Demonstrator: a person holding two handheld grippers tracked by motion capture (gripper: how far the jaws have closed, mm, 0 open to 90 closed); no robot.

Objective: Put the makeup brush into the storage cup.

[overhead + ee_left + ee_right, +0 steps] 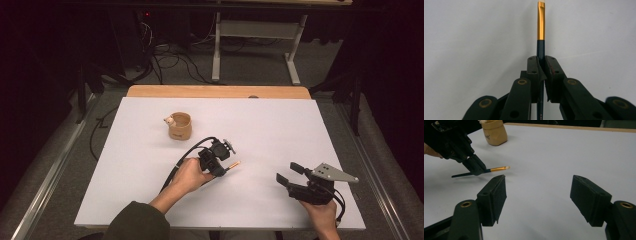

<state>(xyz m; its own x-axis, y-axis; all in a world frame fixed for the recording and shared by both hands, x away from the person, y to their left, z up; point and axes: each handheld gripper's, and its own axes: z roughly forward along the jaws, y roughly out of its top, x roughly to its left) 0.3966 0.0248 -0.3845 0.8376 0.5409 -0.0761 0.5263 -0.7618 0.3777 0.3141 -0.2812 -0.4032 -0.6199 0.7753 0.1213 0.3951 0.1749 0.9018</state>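
A thin paintbrush (540, 30) with a dark handle, gold ferrule and pale tip lies level just above the white table. My left gripper (541, 67) is shut on its dark handle, with the gold end sticking out past the jaws. In the high view that left gripper (223, 169) sits near the table's middle, and the paintbrush (233, 165) points right. My right gripper (287, 173) stands open at the front right, holding nothing. From the right gripper view (537, 195), the paintbrush (496, 169) lies ahead to the left in the other gripper (477, 170).
A tan cup (180, 125) with a small pale figure on its rim stands behind and left of the left gripper, also seen as the cup (494, 132). The white table (270, 135) has a wooden strip along its far edge. Cables and a desk frame lie on the floor beyond.
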